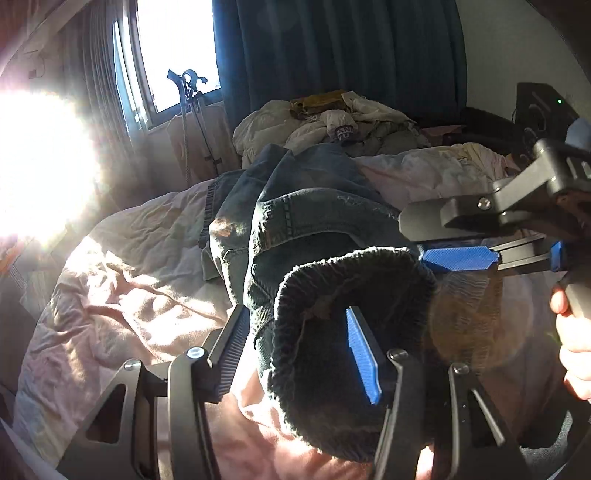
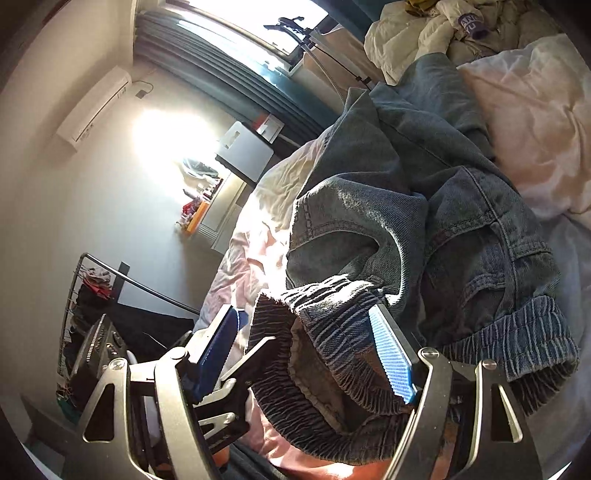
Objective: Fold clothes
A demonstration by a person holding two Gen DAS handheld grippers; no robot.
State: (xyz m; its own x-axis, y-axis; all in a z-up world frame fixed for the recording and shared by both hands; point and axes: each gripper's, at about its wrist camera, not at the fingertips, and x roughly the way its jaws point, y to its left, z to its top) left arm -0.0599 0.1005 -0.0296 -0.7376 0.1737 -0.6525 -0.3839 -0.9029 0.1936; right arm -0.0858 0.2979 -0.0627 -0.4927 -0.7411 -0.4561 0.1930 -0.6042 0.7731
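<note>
Blue jeans lie crumpled on a bed with a pink cover. Their gathered elastic waistband stands up at the near end. My left gripper is open, with the waistband bunched between its fingers. The blue pad shows its bare face in front of the cloth. My right gripper is open around the same waistband from the other side. A strip of bed cover shows between its left pad and the cloth. A hand holds its handle.
A pile of pale clothes lies at the far end of the bed. A black device with a green light sits at the far right. A stand is by the bright window; a clothes rack and a desk are beside the bed.
</note>
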